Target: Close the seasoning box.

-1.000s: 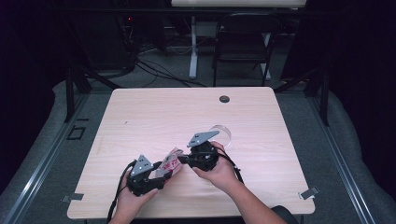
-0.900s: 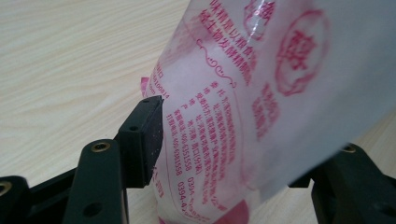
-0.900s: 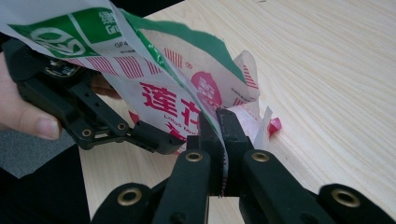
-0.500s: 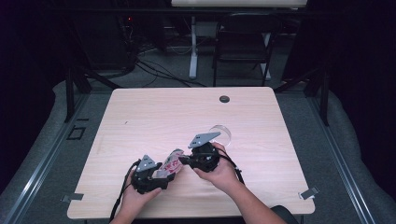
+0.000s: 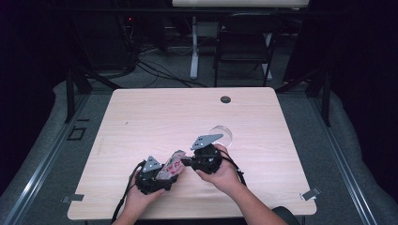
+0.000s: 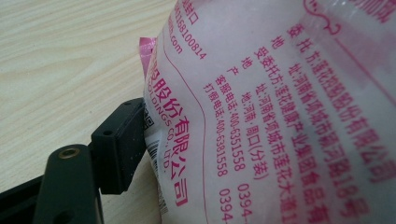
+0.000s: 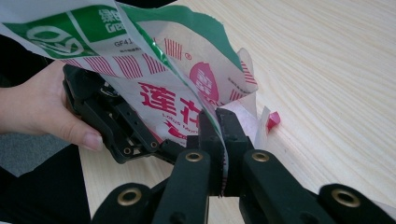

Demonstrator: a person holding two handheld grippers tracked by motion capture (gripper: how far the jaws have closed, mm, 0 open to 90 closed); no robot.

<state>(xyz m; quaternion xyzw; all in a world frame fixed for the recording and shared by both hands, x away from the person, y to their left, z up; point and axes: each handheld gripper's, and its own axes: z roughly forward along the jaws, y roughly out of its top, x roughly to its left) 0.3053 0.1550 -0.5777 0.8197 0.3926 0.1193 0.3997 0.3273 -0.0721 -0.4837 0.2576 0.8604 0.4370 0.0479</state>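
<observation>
At the table's point(image 5: 141, 117) near edge we see our left gripper point(image 5: 157, 176) with jaws just opened wide around a white bag point(image 6: 280, 116) printed in pink, one pad beside its wall. Our right gripper point(image 7: 218, 135) is clamped on the bag's torn top. Beyond sits a clear cup point(image 5: 224, 133).

- High view: the pale wooden surface point(image 5: 155, 122) is evenly lit from above, the room around it nearly black; soft, slightly grainy.
- Left gripper view: the translucent white plastic bag with pink print point(image 6: 280, 116) glows bright, blurred at close range.
- Right gripper view: bright, fairly sharp, faint shadows.
</observation>
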